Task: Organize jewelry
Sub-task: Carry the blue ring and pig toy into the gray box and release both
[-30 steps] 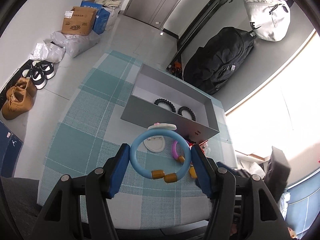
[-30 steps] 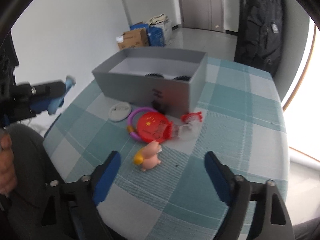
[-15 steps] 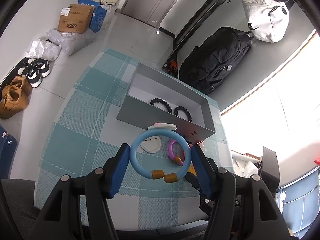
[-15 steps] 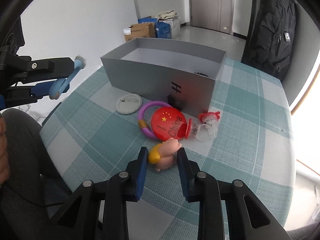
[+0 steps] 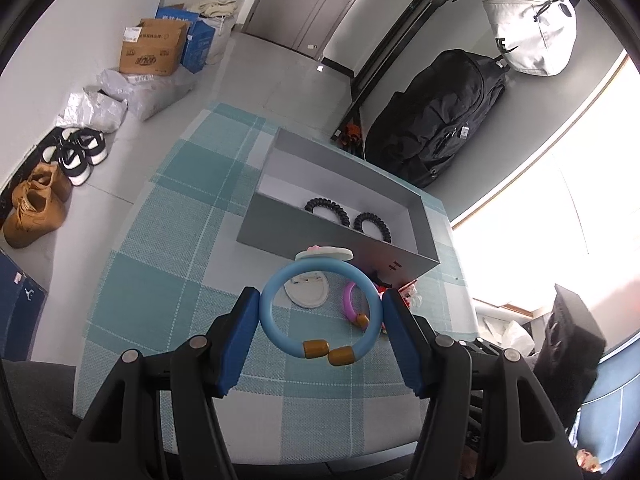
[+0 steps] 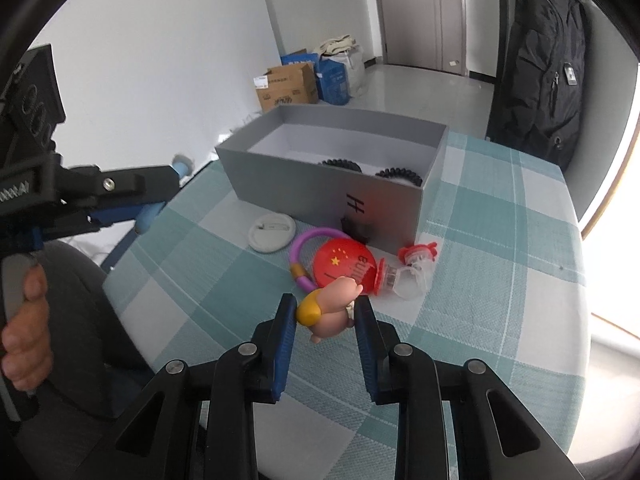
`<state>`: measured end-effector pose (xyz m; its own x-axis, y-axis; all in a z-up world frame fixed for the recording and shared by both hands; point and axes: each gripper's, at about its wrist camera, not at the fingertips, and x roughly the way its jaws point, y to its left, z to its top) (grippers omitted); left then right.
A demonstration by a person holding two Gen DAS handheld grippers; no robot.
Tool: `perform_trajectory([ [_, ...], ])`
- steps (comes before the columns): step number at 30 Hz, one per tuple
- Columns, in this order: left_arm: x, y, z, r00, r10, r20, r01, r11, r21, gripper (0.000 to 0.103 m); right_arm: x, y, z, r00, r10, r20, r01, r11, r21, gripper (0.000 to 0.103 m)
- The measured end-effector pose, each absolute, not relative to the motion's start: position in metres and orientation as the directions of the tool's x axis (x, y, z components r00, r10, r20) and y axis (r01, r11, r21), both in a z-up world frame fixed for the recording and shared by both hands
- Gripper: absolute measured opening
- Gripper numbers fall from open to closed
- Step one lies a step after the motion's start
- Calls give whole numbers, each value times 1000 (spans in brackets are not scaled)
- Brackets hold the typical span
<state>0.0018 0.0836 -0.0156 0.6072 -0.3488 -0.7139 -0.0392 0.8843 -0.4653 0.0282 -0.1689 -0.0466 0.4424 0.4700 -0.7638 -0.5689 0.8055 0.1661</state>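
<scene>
The left tool [image 5: 320, 322] has matte black angular arms with round silver screws and flat blue pads [image 5: 239, 336]; the right tool [image 6: 325, 326] is built alike, its blue pads ribbed; seen from the right wrist, the left tool's black housing shows a coiled spring; a hand [image 6: 24, 334] wraps its grey handle.

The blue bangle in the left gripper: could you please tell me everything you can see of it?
The blue bangle is a smooth, pale blue ring, seemingly plastic or rubber, with two gold bead-like end caps nearly meeting at a small gap on the side nearest the camera. A flat pale disc with a pink bit sits at its far edge. The left gripper clamps it by its sides, raised above the checked tablecloth.
</scene>
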Motion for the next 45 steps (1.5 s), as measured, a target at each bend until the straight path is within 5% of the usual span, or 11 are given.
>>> perform_trajectory([
  [27,67,47,15,618,-309,-723,72,938,-338,58,107,-181,26,492,604,-627,-554,773,309,28],
  [45,106,47,-18,546,-335,-768,50,928,-370,58,158,-166,-12,436,609,-663,-549,763,340,28],
])
